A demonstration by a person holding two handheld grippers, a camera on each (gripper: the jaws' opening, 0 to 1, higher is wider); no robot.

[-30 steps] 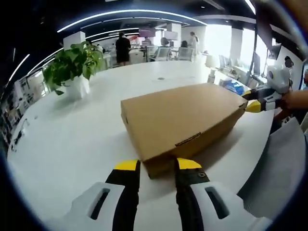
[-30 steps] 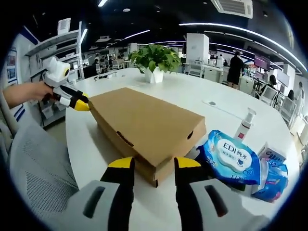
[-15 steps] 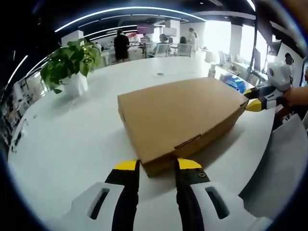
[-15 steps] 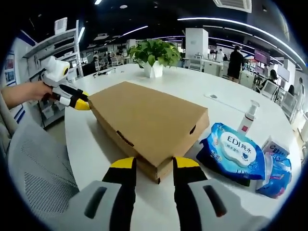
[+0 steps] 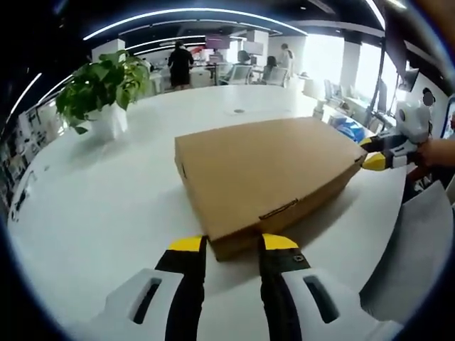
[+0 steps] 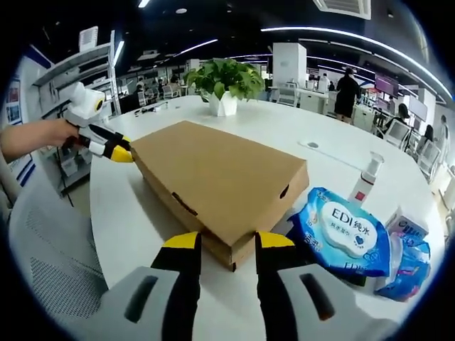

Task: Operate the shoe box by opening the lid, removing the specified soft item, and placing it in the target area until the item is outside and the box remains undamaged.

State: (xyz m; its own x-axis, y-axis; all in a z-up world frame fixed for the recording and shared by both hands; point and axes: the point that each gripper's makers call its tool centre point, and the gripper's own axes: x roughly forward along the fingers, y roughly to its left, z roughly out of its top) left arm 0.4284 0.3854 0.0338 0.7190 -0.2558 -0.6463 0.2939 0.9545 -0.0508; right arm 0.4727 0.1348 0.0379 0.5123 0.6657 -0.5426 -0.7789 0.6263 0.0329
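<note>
A flat brown cardboard shoe box (image 5: 270,167) lies closed on the white table (image 5: 106,206). My left gripper (image 5: 233,245) is open at the box's near corner, which sits between the yellow-tipped jaws. My right gripper (image 6: 229,241) is also open, and its jaws flank the opposite corner of the box (image 6: 213,174). Each gripper shows in the other's view: the right gripper (image 5: 380,153) at the far right corner, the left gripper (image 6: 106,145) at the far left corner, each held by a hand. The lid is down, so the contents are hidden.
A potted plant (image 5: 103,92) stands on the table beyond the box. Blue wet-wipe packs (image 6: 341,231) and a spray bottle (image 6: 364,177) lie right of the box in the right gripper view. A grey chair back (image 6: 43,263) is near the table edge. People stand far behind.
Both views have shifted slightly with the hands. The box stays closed and in place, and both grippers keep their spots at its corners.
</note>
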